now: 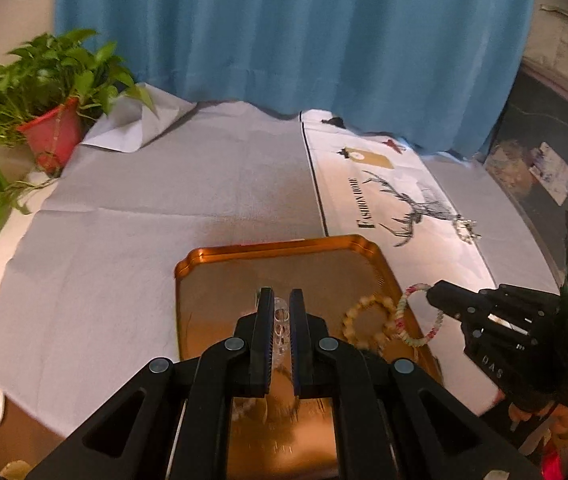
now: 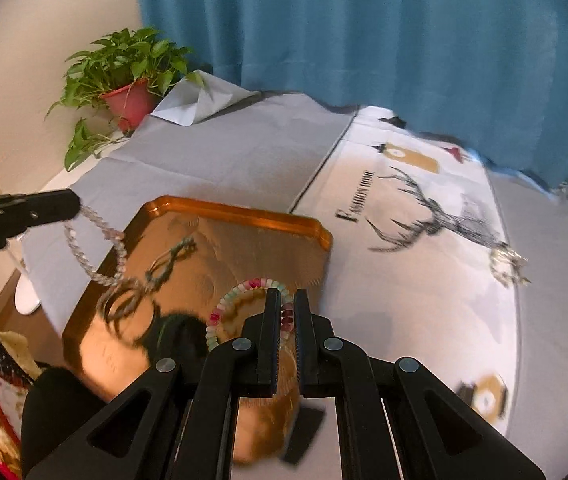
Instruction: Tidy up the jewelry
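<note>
A gold tray (image 1: 244,250) (image 2: 244,212) lies on the grey cloth. My left gripper (image 1: 280,300) is shut on a clear bead bracelet (image 1: 280,316) and holds it over the tray; in the right wrist view the bracelet (image 2: 84,252) hangs from the left gripper (image 2: 76,202) at the tray's left edge. My right gripper (image 2: 287,300) is shut on a pink, white and green bead bracelet (image 2: 236,296), also seen in the left wrist view (image 1: 407,312) at the tray's right edge. A tan bead bracelet (image 1: 367,320) lies in the tray. A silver piece (image 2: 507,264) (image 1: 465,230) lies on the white deer-print cloth.
A potted plant (image 1: 52,120) (image 2: 128,84) stands at the back left. A blue curtain (image 1: 284,40) hangs behind the table. The deer-print cloth (image 1: 383,184) (image 2: 403,220) covers the right side. A cord-like piece (image 2: 172,256) shows in the tray.
</note>
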Motion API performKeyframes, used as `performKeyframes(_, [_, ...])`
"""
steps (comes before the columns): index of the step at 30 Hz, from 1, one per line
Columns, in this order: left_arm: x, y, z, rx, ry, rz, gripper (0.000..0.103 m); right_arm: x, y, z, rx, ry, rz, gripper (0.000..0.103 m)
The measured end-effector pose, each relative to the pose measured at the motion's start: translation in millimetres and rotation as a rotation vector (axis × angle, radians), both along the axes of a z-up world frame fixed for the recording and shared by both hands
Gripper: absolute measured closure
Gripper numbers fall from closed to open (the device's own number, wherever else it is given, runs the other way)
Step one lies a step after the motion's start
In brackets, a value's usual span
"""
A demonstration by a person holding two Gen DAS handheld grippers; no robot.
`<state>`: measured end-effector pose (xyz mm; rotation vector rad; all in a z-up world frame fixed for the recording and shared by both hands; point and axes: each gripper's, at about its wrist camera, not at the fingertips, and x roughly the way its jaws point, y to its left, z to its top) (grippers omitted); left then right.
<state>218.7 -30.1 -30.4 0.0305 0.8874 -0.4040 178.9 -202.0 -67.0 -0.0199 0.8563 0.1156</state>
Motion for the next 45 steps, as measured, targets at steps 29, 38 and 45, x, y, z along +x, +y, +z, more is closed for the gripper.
performKeyframes(29, [-163,31,4,0.195,-0.033,0.140,0.001,-149,11,31,-0.065,-0.004,-0.128,0.034])
performKeyframes(38, [-242,47,52,0.135,-0.124,0.159,0.001,-236,28,74,-0.065,-0.118,-0.130,0.032])
performKeyframes(45, [-278,47,73,0.114,-0.179,0.162,0.001,-276,40,91,-0.064,-0.171,-0.107,0.032])
